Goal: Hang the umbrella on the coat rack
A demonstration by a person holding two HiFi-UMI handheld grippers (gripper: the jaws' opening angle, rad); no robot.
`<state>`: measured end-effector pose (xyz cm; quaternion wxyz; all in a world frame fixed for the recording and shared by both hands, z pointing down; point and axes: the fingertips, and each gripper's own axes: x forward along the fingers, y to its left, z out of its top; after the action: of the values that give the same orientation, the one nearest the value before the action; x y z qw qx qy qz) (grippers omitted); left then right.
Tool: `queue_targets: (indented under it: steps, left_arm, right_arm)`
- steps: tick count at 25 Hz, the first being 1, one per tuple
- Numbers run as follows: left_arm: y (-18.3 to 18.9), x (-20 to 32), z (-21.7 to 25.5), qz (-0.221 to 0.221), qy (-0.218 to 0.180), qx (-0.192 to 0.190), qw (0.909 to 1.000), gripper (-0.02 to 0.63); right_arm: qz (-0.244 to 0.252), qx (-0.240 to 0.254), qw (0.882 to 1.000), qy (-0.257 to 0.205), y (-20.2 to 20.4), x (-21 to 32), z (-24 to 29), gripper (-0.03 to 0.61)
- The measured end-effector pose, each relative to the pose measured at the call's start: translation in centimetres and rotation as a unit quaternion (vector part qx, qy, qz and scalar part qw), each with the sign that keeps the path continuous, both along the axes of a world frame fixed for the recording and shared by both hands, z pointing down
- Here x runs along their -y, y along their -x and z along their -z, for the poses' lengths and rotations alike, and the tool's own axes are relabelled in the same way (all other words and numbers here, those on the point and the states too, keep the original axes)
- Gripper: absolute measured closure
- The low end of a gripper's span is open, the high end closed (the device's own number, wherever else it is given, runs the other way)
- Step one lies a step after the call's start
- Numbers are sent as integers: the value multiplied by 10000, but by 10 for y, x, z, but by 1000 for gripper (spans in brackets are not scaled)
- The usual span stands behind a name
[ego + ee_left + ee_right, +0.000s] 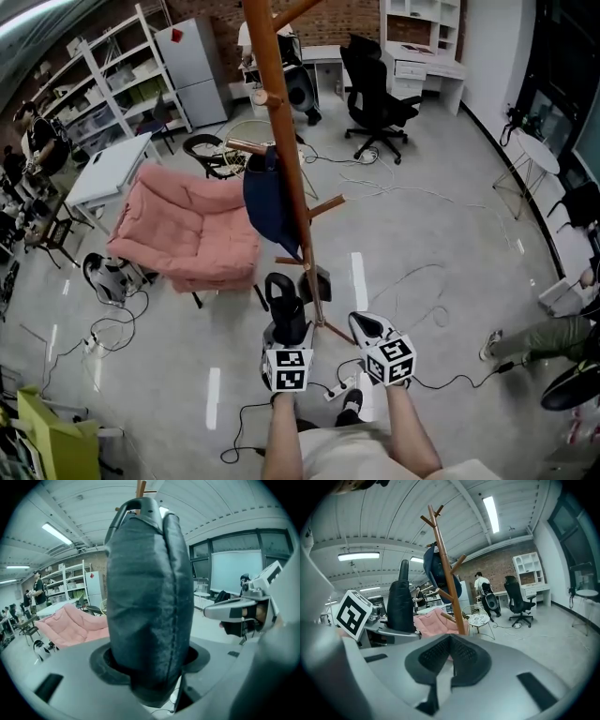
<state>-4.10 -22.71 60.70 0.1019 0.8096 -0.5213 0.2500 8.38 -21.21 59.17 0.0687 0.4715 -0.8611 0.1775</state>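
Note:
A folded black umbrella point(284, 302) in its sleeve stands upright between the jaws of my left gripper point(286, 339), which is shut on its lower end. In the left gripper view the umbrella point(147, 597) fills the middle, its strap loop at the top. Just beyond it rises the wooden coat rack point(291, 159), with a dark blue bag point(270, 202) hanging on one peg. My right gripper point(370, 328) is beside the left one, to its right, shut with nothing in it. In the right gripper view the rack point(449, 588) stands ahead and the umbrella point(401, 602) is at the left.
A pink cushioned chair point(187, 230) sits left of the rack. Farther off are a black office chair point(380, 98), a white table point(108, 173) and shelving point(103, 84). Cables point(412, 281) trail over the floor. Another person's leg point(544, 337) shows at the right edge.

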Motion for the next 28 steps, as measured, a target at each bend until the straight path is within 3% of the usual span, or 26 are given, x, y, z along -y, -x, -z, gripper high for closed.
queue_targets:
  steps: [5, 11, 21, 28]
  left_arm:
    - [-10, 7, -5, 51, 56, 81, 9999, 347]
    - [-26, 20, -8, -282, 59, 293, 9992, 347]
    - [-25, 36, -26, -458, 216, 768, 9958, 347]
    - [-25, 44, -36, -497, 321, 809, 9950, 347]
  right_arm:
    - [207, -40, 9998, 48, -2, -5, -4, 575]
    - [306, -96, 9995, 77, -13, -6, -6, 575]
    - [320, -81, 9993, 180, -22, -3, -12, 575]
    - [276, -10, 9994, 222, -25, 0, -12, 575]
